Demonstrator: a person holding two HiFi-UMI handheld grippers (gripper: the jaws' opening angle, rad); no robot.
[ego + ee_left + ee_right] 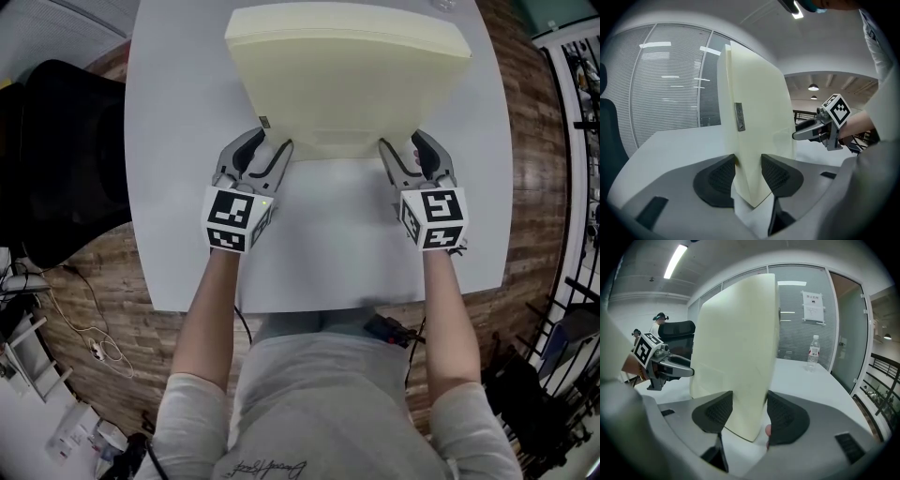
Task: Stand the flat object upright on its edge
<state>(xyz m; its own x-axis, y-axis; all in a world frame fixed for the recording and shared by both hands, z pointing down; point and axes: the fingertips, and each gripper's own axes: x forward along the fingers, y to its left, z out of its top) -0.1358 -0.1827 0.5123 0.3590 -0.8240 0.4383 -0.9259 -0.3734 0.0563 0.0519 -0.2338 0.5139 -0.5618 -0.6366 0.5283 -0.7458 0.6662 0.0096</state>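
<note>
— What is lying around the fingers, biggest first?

— The pale table [178, 234] is spreading out under both pairs of fingers. A black chair [56, 159] is standing off it, well out to the side of the left fingers.

— And the flat object?

— The cream foam panel [347, 75] is rising nearly upright from between the fingers, leaning slightly away from the person. Its lower edge is sitting down at finger level. I cannot tell whether that edge is touching the table.

— How are the grippers holding it?

— The left gripper [748, 173] is clamping the panel's lower left corner, its wide-set pads pressing on both faces. The right gripper [749, 411] is gripping the lower right corner the same way, with the jaws set as wide as the foam is thick.

— Anything smaller?

— A water bottle [813, 352] is standing on the table well beyond the right fingers. A small grey tag [739, 117] is showing on the panel's edge, just above the left fingers.
</note>
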